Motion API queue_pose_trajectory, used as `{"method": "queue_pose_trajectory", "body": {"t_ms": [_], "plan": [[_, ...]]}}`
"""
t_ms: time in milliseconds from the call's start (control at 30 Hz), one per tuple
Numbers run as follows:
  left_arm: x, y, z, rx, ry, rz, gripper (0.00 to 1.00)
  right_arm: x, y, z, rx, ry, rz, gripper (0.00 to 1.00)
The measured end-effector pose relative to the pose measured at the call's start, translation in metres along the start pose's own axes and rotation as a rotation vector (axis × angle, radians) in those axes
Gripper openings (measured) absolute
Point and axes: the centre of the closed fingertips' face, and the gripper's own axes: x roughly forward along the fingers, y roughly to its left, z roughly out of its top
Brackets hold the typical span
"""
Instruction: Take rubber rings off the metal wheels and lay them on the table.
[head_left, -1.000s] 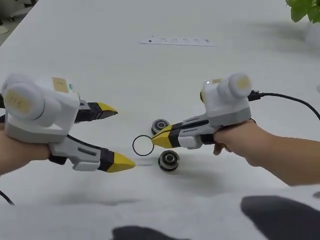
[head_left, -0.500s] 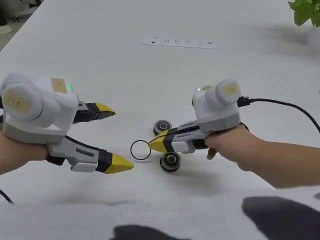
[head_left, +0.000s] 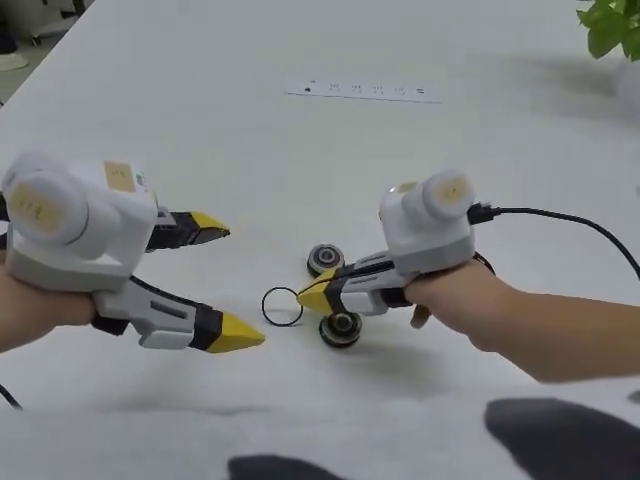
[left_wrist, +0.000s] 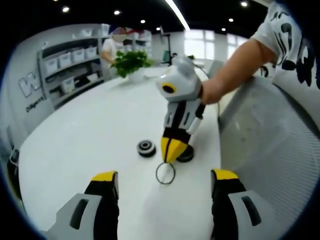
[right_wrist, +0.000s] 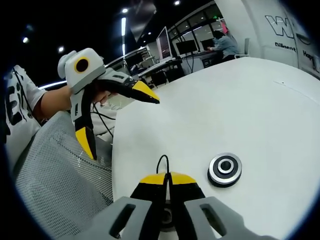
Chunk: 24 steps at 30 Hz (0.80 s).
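Observation:
My right gripper (head_left: 312, 295) is shut on a thin black rubber ring (head_left: 282, 306), which sticks out from its yellow tips low over the white table. One metal wheel (head_left: 325, 259) lies just beyond the tips, and a second wheel (head_left: 340, 328) sits under the jaws on the near side. In the right gripper view the ring (right_wrist: 162, 164) stands edge-on above the closed tips (right_wrist: 167, 176), with a wheel (right_wrist: 225, 169) to the right. My left gripper (head_left: 225, 285) is open and holds nothing, a short way left of the ring (left_wrist: 165, 173).
A white power strip (head_left: 364, 90) lies far back on the table (head_left: 200, 120). A green plant (head_left: 610, 22) stands at the back right corner. The right gripper's black cable (head_left: 570, 220) trails off to the right. A mesh garment (right_wrist: 65, 170) borders the near table edge.
My right gripper has dipped a little toward the table with the ring and drawn slightly left. The left gripper has stayed open and nearly still. The wheels have not moved.

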Motion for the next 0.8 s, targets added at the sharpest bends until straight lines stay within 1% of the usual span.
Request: {"method": "queue_pose_trajectory", "body": {"t_ms": [100,233,433,600,800], "plan": [[0.000,-0.001,0.000,0.001,0.001,-0.002,0.77,-0.001,-0.001,0.000,-0.001,-0.001,-0.002,0.00],[0.000,-0.001,0.000,-0.001,0.001,-0.002,0.77,-0.001,-0.001,0.002,-0.003,-0.006,-0.002,0.03],[0.000,-0.001,0.000,0.001,0.005,-0.003,0.77,-0.003,0.001,0.006,-0.007,-0.020,-0.001,0.13],[-0.001,0.000,0.000,0.003,0.008,-0.002,0.77,-0.008,0.003,0.010,-0.020,-0.026,0.002,0.14],[0.000,0.001,0.002,0.008,0.007,-0.003,0.76,-0.017,0.003,0.017,-0.022,-0.051,0.000,0.16]]}}
